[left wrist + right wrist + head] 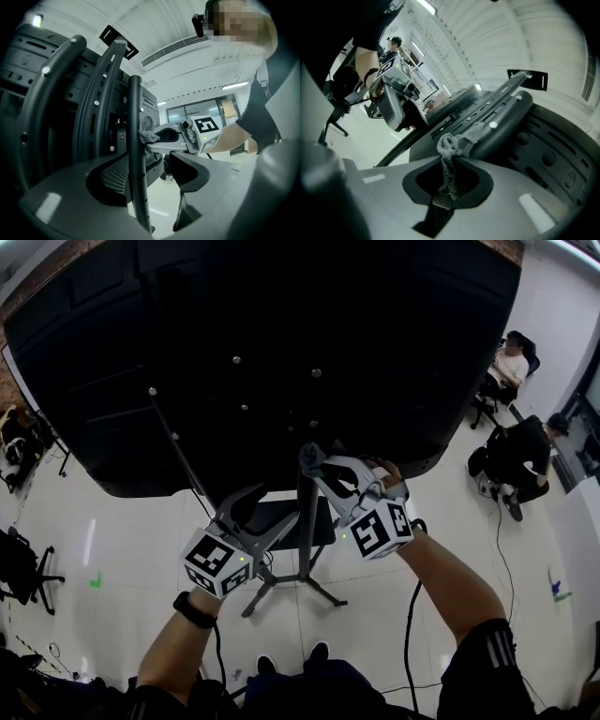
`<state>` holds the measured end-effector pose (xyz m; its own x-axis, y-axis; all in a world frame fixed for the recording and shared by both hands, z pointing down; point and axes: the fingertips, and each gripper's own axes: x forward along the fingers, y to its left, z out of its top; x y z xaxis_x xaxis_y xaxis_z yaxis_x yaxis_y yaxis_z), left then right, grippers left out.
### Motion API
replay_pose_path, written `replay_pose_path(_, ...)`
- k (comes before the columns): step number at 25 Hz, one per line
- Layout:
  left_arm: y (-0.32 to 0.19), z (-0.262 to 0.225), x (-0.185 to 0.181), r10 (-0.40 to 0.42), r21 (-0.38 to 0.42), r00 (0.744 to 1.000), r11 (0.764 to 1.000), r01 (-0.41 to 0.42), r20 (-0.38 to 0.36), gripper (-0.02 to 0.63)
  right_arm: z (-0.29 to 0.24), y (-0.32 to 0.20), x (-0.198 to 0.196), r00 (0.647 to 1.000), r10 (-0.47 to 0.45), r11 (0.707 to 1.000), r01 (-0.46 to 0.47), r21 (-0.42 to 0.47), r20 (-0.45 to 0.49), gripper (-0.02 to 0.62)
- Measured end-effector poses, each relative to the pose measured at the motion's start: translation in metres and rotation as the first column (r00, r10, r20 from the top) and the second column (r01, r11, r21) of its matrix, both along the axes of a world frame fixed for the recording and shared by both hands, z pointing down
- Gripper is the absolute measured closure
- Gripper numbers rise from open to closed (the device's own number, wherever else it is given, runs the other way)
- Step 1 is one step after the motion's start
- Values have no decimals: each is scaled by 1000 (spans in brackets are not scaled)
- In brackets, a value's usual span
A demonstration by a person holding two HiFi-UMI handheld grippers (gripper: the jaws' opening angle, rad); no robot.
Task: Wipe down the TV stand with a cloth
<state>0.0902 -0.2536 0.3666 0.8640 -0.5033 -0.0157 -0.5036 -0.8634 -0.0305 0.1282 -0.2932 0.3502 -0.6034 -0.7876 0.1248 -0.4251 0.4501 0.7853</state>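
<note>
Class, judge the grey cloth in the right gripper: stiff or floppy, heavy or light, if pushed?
Probably floppy: the cloth bunches and folds in the shut right gripper. Likely light, as one pinch holds it. Its coarse weave may drag.

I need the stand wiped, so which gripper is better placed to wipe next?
Right. The right gripper is shut on the grey cloth, which lies against the stand's black arm. The left gripper stands open around a thin rod, with no cloth.
</note>
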Motion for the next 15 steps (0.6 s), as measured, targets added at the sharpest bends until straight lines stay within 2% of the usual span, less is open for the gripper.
replay_pose_path(5,-2,27,3,24,-29,999,999,-23,23,307,38,1,0,997,5,1000,-6,-8,-73,555)
replay_pose_path(15,-19,112,4,32,-132,998,991,-26,46,307,129,2,-8,993,-33,990,17,-139,-115,555)
